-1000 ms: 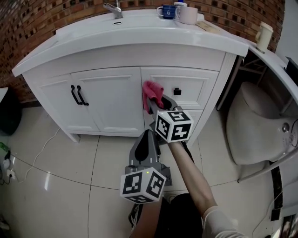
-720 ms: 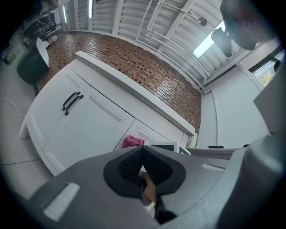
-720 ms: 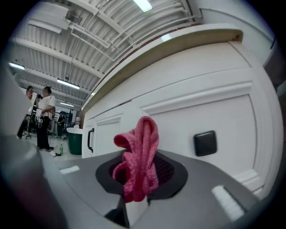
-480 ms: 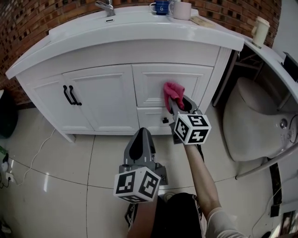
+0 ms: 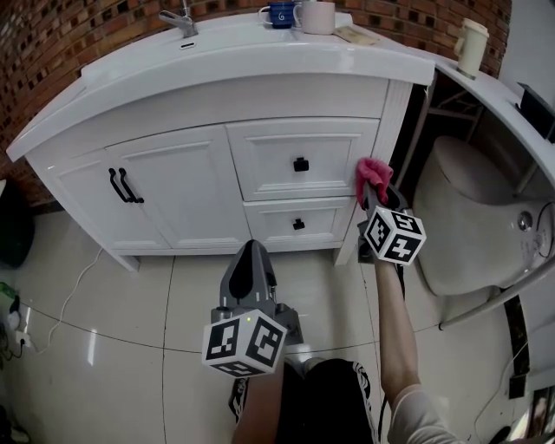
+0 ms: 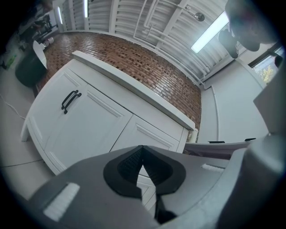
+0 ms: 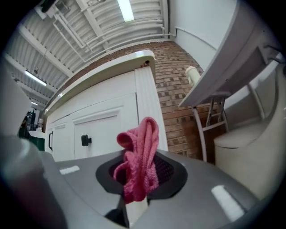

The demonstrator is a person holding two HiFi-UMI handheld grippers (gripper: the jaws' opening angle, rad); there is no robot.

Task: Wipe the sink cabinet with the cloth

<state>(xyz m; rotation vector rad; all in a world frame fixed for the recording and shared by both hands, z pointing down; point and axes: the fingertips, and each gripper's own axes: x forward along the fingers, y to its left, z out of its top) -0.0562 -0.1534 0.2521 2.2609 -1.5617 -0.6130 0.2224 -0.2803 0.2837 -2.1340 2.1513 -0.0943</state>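
The left gripper (image 5: 251, 251) hangs low over the glossy pale tiled floor (image 5: 95, 312), its jaws pressed together with nothing between them. Ahead of those jaws and to their left stands the white sink cabinet (image 5: 178, 186), with two black bar handles (image 5: 120, 185) on its double doors. Straight beyond the same jaws sit two drawers, each with a square black knob (image 5: 300, 164). Far above them, on the white bench (image 5: 260, 52) that tops the cabinet, are a chrome tap (image 5: 178, 19), a blue mug (image 5: 279, 13) and a cream mug (image 5: 316, 17). The blue mug carries a pale mark too small to read. The right gripper (image 5: 375, 186) is held higher, its jaws clamped on a pink terry cloth (image 5: 373, 172). The cloth is bunched lengthwise, its long axis running along the jaws. Its folded end points out past the jaw tips at the cabinet's right corner post, about level with the upper drawer; whether it touches the post I cannot tell. In the right gripper view the cloth (image 7: 139, 152) stands nearly upright between the pads. To the right of these jaws are a brick wall (image 7: 178, 96) and a white toilet (image 5: 468, 217). Each gripper's cube shows only black-and-white square patterns, no lettering.
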